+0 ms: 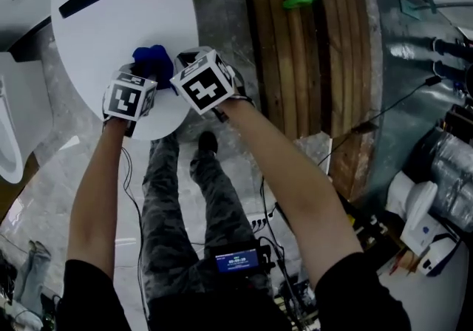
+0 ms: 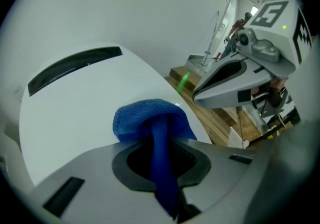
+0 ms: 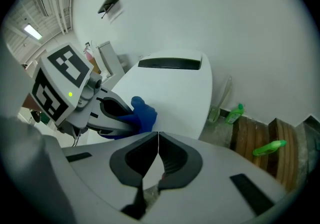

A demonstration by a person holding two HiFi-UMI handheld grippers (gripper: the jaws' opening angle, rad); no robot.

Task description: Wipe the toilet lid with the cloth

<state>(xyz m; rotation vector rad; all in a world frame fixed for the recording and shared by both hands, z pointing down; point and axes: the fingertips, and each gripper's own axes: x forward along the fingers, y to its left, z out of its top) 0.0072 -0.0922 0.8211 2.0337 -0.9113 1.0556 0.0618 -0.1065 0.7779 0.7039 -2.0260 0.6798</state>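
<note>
Blue cloth (image 2: 150, 118) sits bunched on the white toilet lid (image 1: 111, 26), in the lid's front half and nearer its right edge than its left. A twisted tail of the cloth runs back between the jaws of the left gripper (image 2: 161, 160), which pinch it tight, while the rounded wad lies just ahead of the jaw tips and touches the lid's surface. The lid is closed and bare apart from the cloth, and a long dark slot crosses it close to its rear edge.

In the head view the left gripper (image 1: 140, 74) reaches in over the lid's front edge, angled downward, with its marker cube toward the person. The right gripper (image 1: 186, 56) is just beside it at the lid's front right edge, tilted down in much the same way. In the right gripper view the right gripper's (image 3: 157, 153) jaws are pressed together with only a thin seam between them and nothing in their grip; they point across the lid's right side, and the cloth (image 3: 142, 115) shows just beyond them at the left gripper's tip.

Past the lid's right edge, on the wooden slats (image 1: 295, 56), lies a green spray bottle (image 1: 301, 0)
</note>
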